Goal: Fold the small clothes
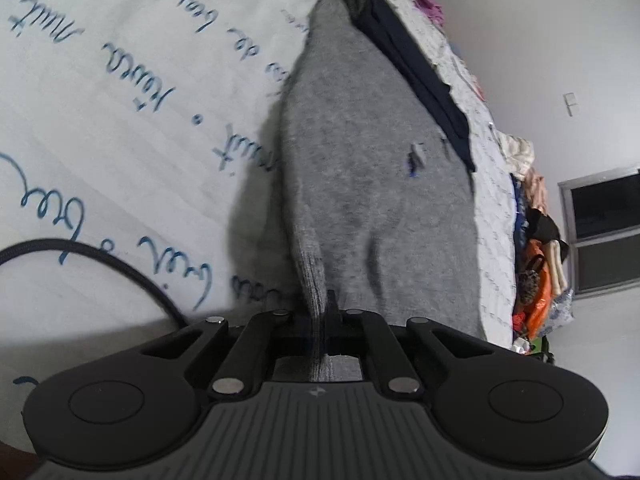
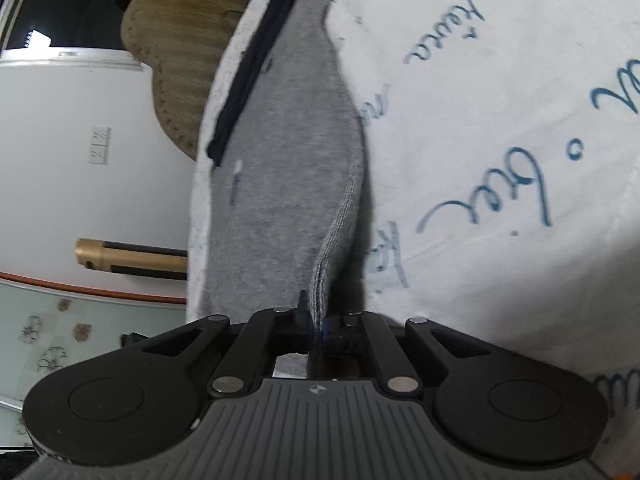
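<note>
Downward-tilted, both grippers [image 1: 320, 312] [image 2: 316, 316] clamped on grey garment's [image 1: 372, 184] ribbed hem.

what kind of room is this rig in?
Probably a bedroom at home: a white sheet with blue script covers a bed-like surface, loose clothes are piled along its edge, and there is a window in a plain wall.

White walls [image 1: 540, 40] are enclosing the room, a dark window [image 1: 604, 204] showing to the right of the fingers. A patterned floor [image 2: 60, 336] is lying left of the fingers, with a wall switch [image 2: 99, 146] above it.
</note>
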A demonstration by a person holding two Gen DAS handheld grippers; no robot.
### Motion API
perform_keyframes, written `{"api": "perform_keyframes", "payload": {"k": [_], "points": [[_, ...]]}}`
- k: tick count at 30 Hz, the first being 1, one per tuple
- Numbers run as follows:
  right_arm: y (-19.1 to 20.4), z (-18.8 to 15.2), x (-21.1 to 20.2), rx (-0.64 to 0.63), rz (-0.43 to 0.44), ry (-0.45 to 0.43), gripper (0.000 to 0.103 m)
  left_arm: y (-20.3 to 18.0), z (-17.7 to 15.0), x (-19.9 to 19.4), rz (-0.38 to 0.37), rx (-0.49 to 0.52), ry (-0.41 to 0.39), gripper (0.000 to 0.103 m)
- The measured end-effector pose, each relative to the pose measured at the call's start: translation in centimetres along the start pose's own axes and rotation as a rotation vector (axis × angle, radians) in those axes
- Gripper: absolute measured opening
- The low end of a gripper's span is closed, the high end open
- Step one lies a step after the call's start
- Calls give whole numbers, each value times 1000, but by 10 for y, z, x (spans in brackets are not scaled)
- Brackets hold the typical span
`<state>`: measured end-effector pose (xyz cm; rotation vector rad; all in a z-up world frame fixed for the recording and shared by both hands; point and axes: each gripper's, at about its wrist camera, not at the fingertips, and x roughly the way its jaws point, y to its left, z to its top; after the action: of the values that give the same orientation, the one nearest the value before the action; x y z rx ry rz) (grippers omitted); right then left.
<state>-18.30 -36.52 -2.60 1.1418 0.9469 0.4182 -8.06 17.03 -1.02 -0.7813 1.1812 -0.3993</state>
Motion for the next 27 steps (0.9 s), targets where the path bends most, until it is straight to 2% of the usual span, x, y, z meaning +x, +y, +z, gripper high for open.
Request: {"api": "perform_keyframes", "payload": {"k": [5, 14, 20, 27], "points": [[13, 16, -10, 3, 111, -61, 7, -15, 14, -12, -57, 26, -22, 5], [47, 65, -10, -87, 198, -126, 7, -50, 57, -15, -91, 92, -88, 5], [66, 108, 2, -135, 232, -170, 8, -74, 102, 0, -112, 124, -125, 5], [85, 165, 24, -181, 236, -205, 8, -90, 161, 16, -148, 111, -184, 5]]}}
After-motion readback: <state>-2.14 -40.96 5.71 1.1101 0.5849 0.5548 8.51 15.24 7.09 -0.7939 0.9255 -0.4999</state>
